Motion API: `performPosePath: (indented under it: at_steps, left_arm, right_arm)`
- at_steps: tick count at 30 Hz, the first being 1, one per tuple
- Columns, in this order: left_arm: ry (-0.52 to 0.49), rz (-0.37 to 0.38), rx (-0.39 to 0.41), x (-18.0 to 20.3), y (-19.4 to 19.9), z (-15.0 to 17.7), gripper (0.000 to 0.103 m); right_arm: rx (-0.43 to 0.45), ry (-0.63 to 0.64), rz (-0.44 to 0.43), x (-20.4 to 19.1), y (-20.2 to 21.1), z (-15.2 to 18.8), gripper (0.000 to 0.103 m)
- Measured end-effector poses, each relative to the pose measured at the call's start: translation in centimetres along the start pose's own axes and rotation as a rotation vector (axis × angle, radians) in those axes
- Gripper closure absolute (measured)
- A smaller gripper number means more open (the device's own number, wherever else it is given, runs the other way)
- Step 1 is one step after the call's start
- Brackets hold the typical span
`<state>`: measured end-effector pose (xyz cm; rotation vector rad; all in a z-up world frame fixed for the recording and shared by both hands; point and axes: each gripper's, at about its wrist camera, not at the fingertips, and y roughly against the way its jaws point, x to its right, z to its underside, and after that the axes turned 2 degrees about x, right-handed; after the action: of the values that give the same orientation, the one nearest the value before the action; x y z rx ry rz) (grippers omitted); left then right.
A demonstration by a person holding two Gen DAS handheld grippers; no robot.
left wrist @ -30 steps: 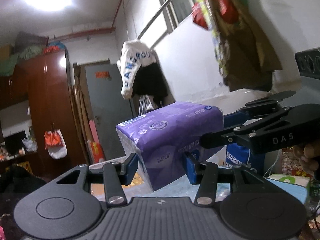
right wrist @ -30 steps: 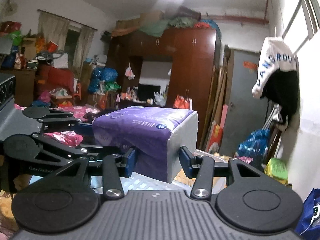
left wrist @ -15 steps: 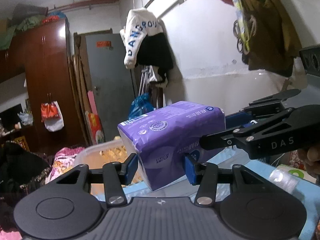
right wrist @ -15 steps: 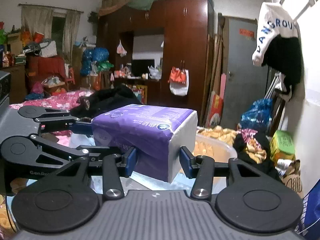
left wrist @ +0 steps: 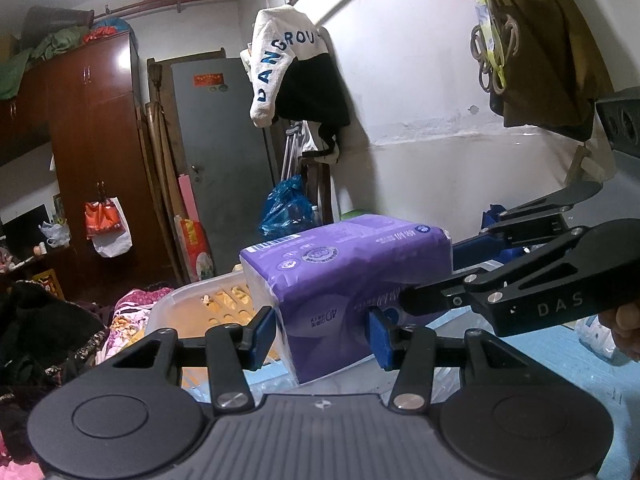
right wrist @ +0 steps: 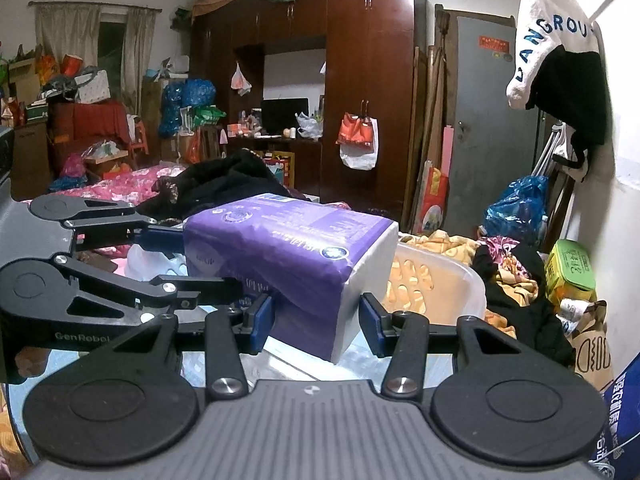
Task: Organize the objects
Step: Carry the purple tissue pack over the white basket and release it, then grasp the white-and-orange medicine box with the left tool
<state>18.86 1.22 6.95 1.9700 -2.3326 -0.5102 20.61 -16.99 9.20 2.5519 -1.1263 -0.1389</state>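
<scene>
A purple tissue pack (left wrist: pixel 344 264) with white ends sits between the blue pads of my left gripper (left wrist: pixel 322 334), which is shut on its near corner. In the right wrist view the same pack (right wrist: pixel 280 248) is clamped by my right gripper (right wrist: pixel 316 322). The two grippers hold it from opposite ends. The right gripper's fingers (left wrist: pixel 440 298) reach in from the right in the left view. The left gripper's fingers (right wrist: pixel 192 290) reach in from the left in the right view. The pack hangs just above a pale blue surface (left wrist: pixel 540 360).
A translucent plastic basket (left wrist: pixel 192 300) (right wrist: pixel 460 276) stands right behind the pack. Clothes are piled on a bed (right wrist: pixel 120 184) at the left. Bags and a green box (right wrist: pixel 570 268) lie along the white wall. A dark wardrobe (right wrist: pixel 360 80) and a grey door stand further back.
Both grippers tipped downward and shifted with the pack still clamped between them. The ceiling light left view and the plastic basket and bed clutter came in behind the pack.
</scene>
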Motion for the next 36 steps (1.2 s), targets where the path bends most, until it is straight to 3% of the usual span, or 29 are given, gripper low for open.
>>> performPosePath:
  at_steps: [14, 16, 18, 20, 25, 30, 36]
  left_arm:
    - [0.033, 0.005, -0.012, -0.2, -0.4, -0.2, 0.046]
    - [0.043, -0.019, 0.015, -0.5, -0.3, -0.3, 0.037]
    - [0.044, -0.063, 0.035, -0.7, -0.1, -0.5, 0.02]
    - [0.046, -0.062, 0.049, -1.0, 0.4, -0.5, 0.018]
    - [0.041, -0.046, 0.065, -0.7, 2.7, -0.1, 0.018]
    - [0.053, 0.02, 0.087, 0.5, 6.6, 2.5, 0.016]
    - [0.025, 0.115, 0.056, 2.5, 9.0, 6.9, 0.016]
  right_arm:
    - [-0.014, -0.004, 0.001, 0.2, -0.3, -0.3, 0.051]
    - [-0.011, -0.004, -0.013, 0.0, -0.3, -0.3, 0.046]
    - [0.017, -0.013, -0.008, 0.1, 0.1, -0.4, 0.017]
    - [0.055, -0.017, 0.021, 0.3, 0.7, -0.5, 0.007]
    - [0.093, -0.069, 0.044, 0.7, 2.5, -0.3, 0.0]
    - [0.112, -0.128, 0.044, -0.1, 5.3, 2.7, 0.0]
    - [0.095, -0.162, 0.021, -2.2, 7.5, 9.8, 0.0]
